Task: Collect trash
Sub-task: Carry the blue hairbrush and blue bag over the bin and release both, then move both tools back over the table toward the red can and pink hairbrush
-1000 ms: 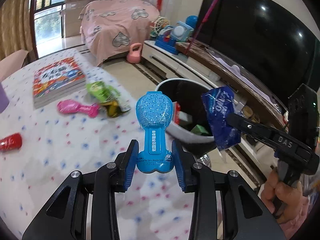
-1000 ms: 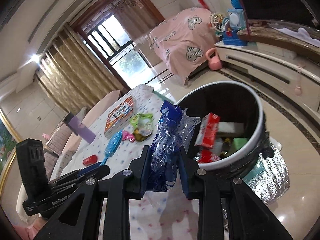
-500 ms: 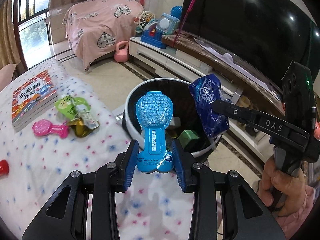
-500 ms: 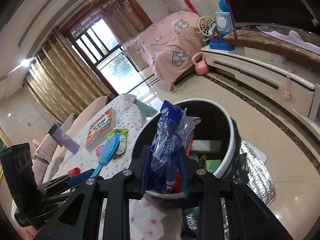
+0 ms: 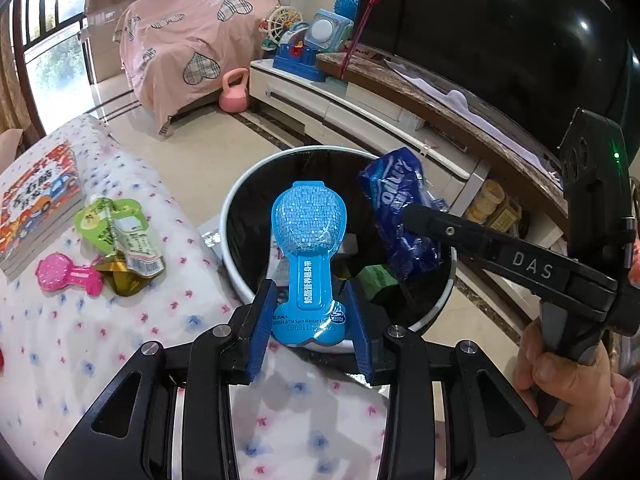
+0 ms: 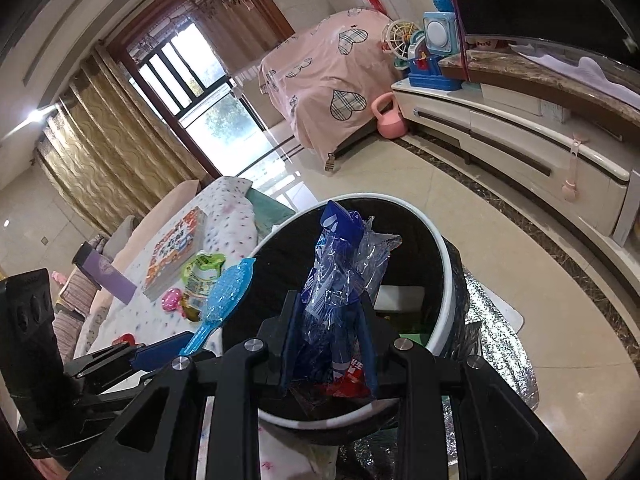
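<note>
With both loads poised over the bin (image 5: 236,216), left gripper (image 5: 310,330) jaws clamped on the blue blister pack (image 5: 308,240); right gripper (image 6: 328,354) pinching the blue wrapper (image 6: 340,280); release each well inside the rim, wrapper first, lest it snag.

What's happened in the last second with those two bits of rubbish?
Both were carried from over the spotted cloth toward the bin; now they hang above its opening. Nothing was let go: the left hand-held gripper still grips the light-blue packet, the right hand-held gripper the dark-blue wrapper.
</note>
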Demonstrator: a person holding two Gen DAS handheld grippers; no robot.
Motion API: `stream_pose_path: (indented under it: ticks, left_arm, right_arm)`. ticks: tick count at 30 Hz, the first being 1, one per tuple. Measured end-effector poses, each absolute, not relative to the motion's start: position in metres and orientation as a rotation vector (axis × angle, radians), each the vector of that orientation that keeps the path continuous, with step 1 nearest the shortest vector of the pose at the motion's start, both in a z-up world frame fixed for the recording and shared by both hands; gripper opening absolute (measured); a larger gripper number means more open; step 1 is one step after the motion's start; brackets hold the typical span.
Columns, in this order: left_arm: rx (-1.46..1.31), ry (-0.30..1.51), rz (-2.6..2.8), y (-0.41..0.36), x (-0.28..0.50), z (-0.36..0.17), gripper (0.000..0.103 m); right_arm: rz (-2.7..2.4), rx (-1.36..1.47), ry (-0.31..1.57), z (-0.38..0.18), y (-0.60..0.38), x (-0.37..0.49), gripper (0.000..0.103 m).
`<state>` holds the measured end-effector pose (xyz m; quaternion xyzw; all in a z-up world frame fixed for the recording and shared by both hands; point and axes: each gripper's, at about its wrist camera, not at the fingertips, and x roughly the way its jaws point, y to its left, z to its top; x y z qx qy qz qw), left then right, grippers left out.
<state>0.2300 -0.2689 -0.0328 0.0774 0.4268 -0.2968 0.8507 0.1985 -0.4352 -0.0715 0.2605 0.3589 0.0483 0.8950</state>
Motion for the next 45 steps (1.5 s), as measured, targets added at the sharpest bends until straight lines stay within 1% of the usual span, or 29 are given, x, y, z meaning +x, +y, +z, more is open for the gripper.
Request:
stream_pose_path:
  ticks: [2, 3, 4, 5, 6, 10, 12, 13, 14, 15, 17, 25, 38, 45]
  left_arm:
    - [0.166, 0.911, -0.613, -0.27, 0.232, -0.035, 0.038]
    - [0.164, 0.918, -0.613, -0.27, 0.233, -0.035, 0.047]
    - [0.157, 0.921, -0.611, -0.269, 0.233, -0.035, 0.053]
    - [0.148, 0.915, -0.602, -0.266, 0.232, -0.035, 0.06]
    - [0.141, 0.91, -0.599, -0.264, 0.232, -0.034, 0.061]
    - [0.103, 0.911, -0.597, -0.252, 0.228, -0.032, 0.061]
    - [0.093, 0.908, -0.587, -0.244, 0.226, -0.031, 0.062]
    - [0.087, 0.906, -0.578, -0.239, 0.224, -0.031, 0.062]
    - [0.078, 0.901, -0.569, -0.233, 0.222, -0.031, 0.063]
    - [0.064, 0.899, -0.557, -0.225, 0.22, -0.031, 0.067]
    - [0.04, 0.902, -0.536, -0.209, 0.216, -0.033, 0.069]
    - [-0.054, 0.938, -0.432, -0.139, 0.205, -0.045, 0.07]
    - [-0.178, 0.965, -0.26, -0.016, 0.184, -0.069, 0.07]
    - [-0.186, 0.98, -0.205, 0.019, 0.183, -0.079, 0.07]
  right_arm:
    - [0.102, 0.541, 0.752, -0.073, -0.436, 0.201, 0.035]
    - [0.1, 0.542, 0.752, -0.073, -0.437, 0.202, 0.039]
    - [0.099, 0.541, 0.753, -0.073, -0.436, 0.202, 0.045]
    - [0.097, 0.539, 0.753, -0.073, -0.437, 0.202, 0.048]
    - [0.093, 0.542, 0.752, -0.073, -0.437, 0.201, 0.05]
    - [0.099, 0.562, 0.741, -0.073, -0.439, 0.197, 0.063]
    - [0.1, 0.563, 0.734, -0.072, -0.438, 0.193, 0.067]
    - [0.104, 0.564, 0.731, -0.071, -0.437, 0.192, 0.071]
    - [0.113, 0.565, 0.722, -0.069, -0.434, 0.19, 0.079]
    - [0.123, 0.565, 0.711, -0.066, -0.431, 0.187, 0.089]
    - [0.133, 0.555, 0.688, -0.061, -0.426, 0.184, 0.096]
    - [0.233, 0.463, 0.666, -0.044, -0.379, 0.174, 0.099]
    - [0.385, 0.4, 0.745, -0.056, -0.291, 0.177, 0.099]
    - [0.453, 0.34, 0.792, -0.062, -0.244, 0.186, 0.099]
